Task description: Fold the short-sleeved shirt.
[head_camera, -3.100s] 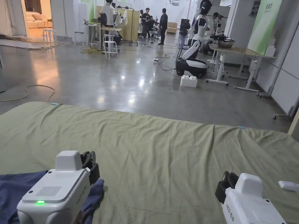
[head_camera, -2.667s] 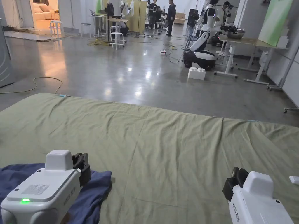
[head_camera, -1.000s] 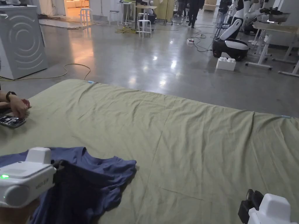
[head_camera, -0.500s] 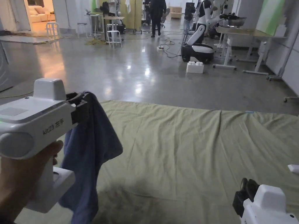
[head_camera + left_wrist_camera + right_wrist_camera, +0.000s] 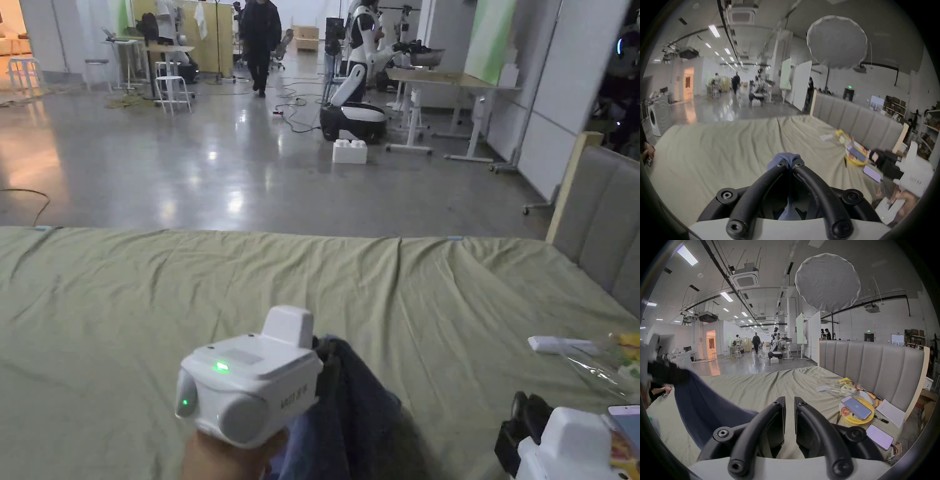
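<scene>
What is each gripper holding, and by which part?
Left gripper pinches a bunched fold of the blue shirt; which part, cannot be told. Right gripper holds nothing.

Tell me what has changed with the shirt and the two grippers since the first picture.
The left gripper took hold of the blue shirt, which had lain crumpled at the left of the green sheet, lifted it and carried it toward the middle, where it hangs from the shut jaws. The right gripper stayed low at the right, jaws slightly apart and holding nothing.

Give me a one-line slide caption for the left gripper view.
Left gripper shut on a bunched fold of the blue shirt, held above the green bedsheet.
</scene>
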